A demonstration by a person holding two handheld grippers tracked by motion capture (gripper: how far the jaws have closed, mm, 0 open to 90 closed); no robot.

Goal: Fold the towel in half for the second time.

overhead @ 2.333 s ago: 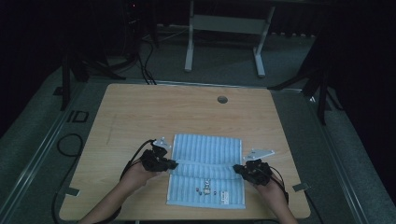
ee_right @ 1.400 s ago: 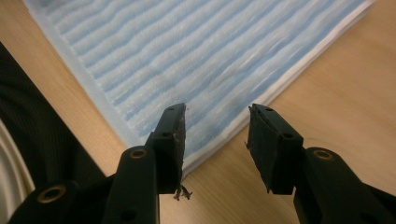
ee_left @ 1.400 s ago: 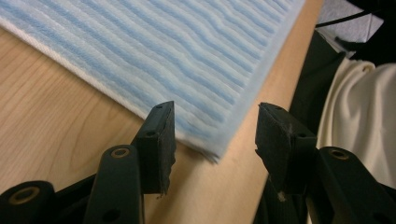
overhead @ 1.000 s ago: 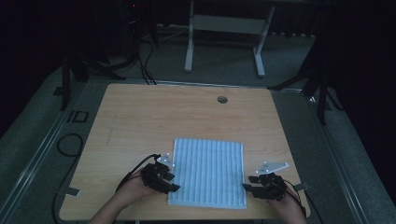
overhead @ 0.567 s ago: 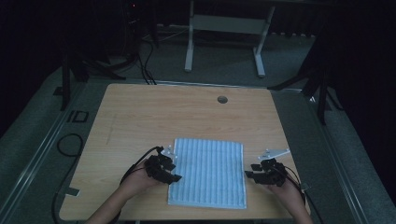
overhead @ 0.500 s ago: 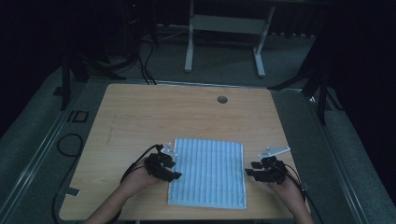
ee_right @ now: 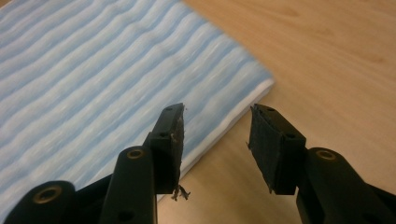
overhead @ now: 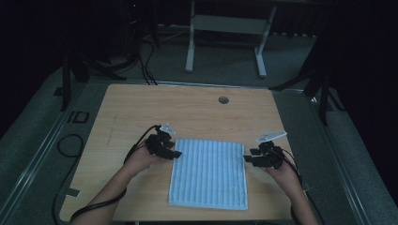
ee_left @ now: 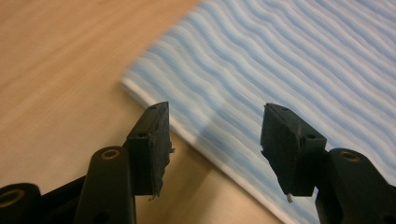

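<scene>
A blue-and-white striped towel (overhead: 209,172) lies flat and folded on the wooden table (overhead: 187,112), near its front edge. My left gripper (overhead: 174,153) hovers at the towel's far left corner, jaws open over the towel's edge (ee_left: 196,135), nothing between them. My right gripper (overhead: 247,159) sits at the far right corner, also open, with the towel corner (ee_right: 252,88) just ahead of its jaws. Both hands come in from the bottom of the high view.
A round grommet hole (overhead: 223,100) sits near the table's far edge. Behind the table stands a white frame (overhead: 225,28) on a dark floor, with cables (overhead: 141,61) at the left. The far half of the table is bare wood.
The towel was folded once more toward the front edge and let go. Since then both grippers have moved away from the front edge up to the towel's far corners.
</scene>
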